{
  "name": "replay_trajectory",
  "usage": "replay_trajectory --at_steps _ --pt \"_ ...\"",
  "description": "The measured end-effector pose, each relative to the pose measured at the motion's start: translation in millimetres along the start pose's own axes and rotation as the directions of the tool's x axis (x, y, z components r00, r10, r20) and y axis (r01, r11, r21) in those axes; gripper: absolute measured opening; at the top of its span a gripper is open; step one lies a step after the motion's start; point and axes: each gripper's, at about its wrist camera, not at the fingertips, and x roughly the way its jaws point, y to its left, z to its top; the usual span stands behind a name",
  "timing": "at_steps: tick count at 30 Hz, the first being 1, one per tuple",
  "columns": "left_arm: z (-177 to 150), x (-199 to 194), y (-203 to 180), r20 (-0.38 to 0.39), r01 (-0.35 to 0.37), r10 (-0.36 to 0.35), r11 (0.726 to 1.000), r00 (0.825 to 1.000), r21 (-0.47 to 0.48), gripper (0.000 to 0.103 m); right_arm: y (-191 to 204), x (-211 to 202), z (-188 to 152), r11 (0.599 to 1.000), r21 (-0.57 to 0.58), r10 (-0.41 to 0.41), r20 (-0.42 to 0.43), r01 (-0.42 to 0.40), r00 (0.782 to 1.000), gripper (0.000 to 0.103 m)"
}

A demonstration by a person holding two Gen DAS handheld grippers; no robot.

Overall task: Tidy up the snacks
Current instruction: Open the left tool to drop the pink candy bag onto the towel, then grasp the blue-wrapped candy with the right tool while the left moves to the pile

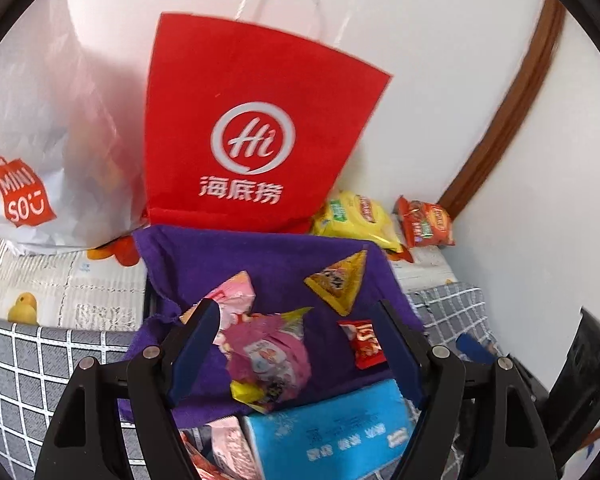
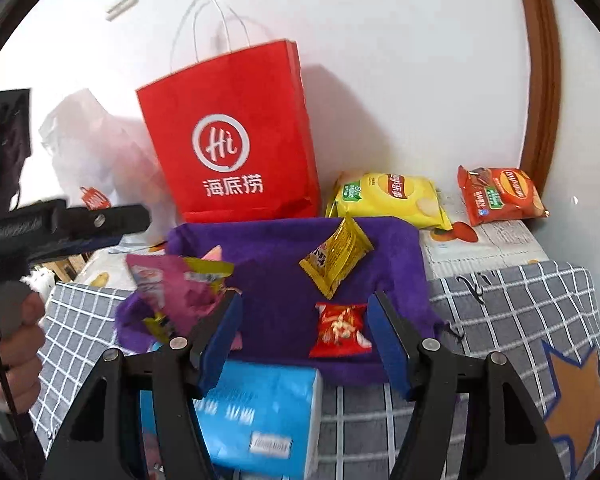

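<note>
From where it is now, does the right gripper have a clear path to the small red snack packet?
Probably yes: the small red snack packet lies uncovered on the purple cloth, between the right gripper's open fingers.

Two black grippers, each shaped like big tongs. On the left gripper (image 1: 296,344), thick black arms with round silver screws and flat blue pads (image 1: 196,344) on the inner sides of the fingers. On the right gripper (image 2: 302,340), the same black arms, silver screws and blue pads (image 2: 388,344). Left of the red bag (image 2: 236,136), a hand (image 2: 18,344) around a grey grip under a black body with a blue strip.
</note>
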Motion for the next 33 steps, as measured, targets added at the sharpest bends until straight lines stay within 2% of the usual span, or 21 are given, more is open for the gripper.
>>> replay_trajectory --at_steps 2,5,9,17,23,27,33 --pt "1 -9 -5 0.016 0.005 -0.006 1.000 1.000 0.024 0.077 2 -10 -8 1.000 -0.014 -0.023 0.002 0.023 1.000 0.065" --pt "5 -26 -10 0.054 -0.002 -0.001 0.998 0.999 0.061 0.077 2 -18 -17 0.998 -0.023 -0.066 -0.038 0.065 0.997 0.065" --pt "6 -48 -12 0.099 -0.044 0.037 0.996 0.994 0.073 0.077 4 -34 -33 0.998 -0.028 -0.050 -0.087 0.048 0.995 0.065" --pt "-20 -73 -5 0.069 -0.107 0.101 0.991 0.992 0.083 0.077 25 -41 -72 0.999 -0.041 0.015 -0.156 -0.022 0.988 0.063" --pt "-45 -90 16 0.046 -0.118 0.117 0.992 0.992 0.034 0.077 54 -43 -88 0.988 -0.057 0.129 -0.191 -0.142 0.973 0.063" --pt "-60 -99 28 0.037 -0.130 0.130 0.991 0.991 0.019 0.077 75 -31 -102 0.985 -0.115 0.103 -0.208 -0.129 0.973 0.063" --pt "-80 -110 47 0.027 -0.145 0.145 0.989 0.989 0.003 0.077 88 -9 -115 0.987 -0.111 0.085 -0.248 -0.116 0.965 0.063"
